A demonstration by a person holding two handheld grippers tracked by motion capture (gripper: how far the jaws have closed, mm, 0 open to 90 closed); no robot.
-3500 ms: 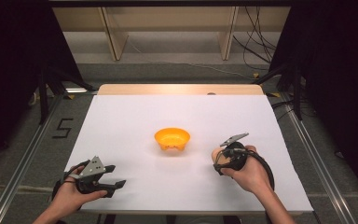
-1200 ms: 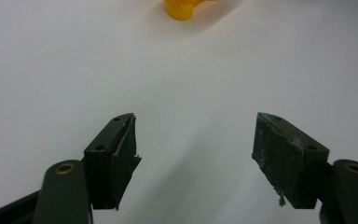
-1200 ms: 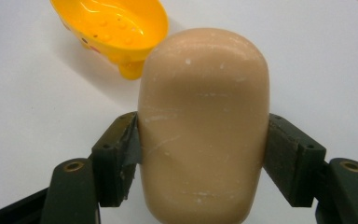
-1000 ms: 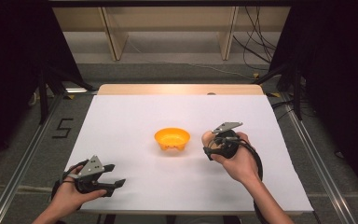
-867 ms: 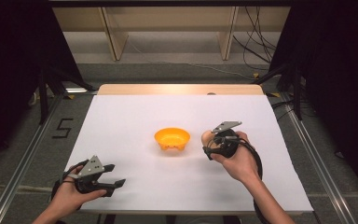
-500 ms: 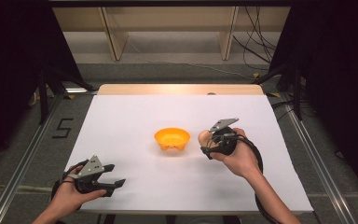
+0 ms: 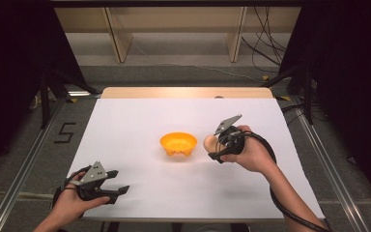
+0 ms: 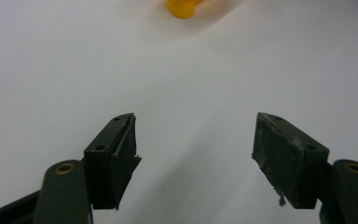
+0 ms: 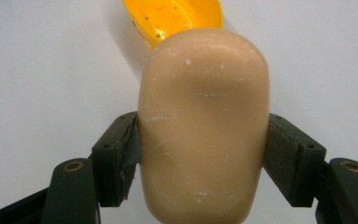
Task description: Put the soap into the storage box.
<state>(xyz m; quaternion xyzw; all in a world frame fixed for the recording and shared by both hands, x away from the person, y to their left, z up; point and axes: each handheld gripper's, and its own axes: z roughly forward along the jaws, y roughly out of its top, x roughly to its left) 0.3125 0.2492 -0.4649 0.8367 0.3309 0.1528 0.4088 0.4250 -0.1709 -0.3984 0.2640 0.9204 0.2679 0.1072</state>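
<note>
**Beige soap-like bar held in the right tongs beside an orange dish**

Beige and smooth, a rounded bar [image 9: 204,126] that looks like soap sits clamped between the two black jaws of the right tongs [image 9: 204,154]. The jaws stand wide apart, and the bar takes up the whole gap, with each pad pressed flat against one of its long sides. About half of the bar sticks out beyond the jaw tips. Its surface shows fine scratches and small white flecks.

Straight ahead of the right tongs, just past the far end of the bar, an orange dish [image 9: 177,18] with small holes in its floor rests on the white surface [image 9: 37,70]. From the high view, the right tongs [image 7: 216,147] hover just beside the dish [image 7: 178,143], with the bar [image 7: 209,142] at their tip.

The left tongs [image 8: 196,154] are open and empty, their jaws spread over bare surface. The dish lies well ahead of them. From above, the left tongs [image 7: 113,186] rest near the front edge, well apart from the other things.

The bar looks light, stiff and solid, with no visible denting under the pads. Its rounded, waxy skin probably makes it slippery, so it could squirt forward if squeezed near an end. Gripping across the middle of the long sides, as now, seems safest.
</note>
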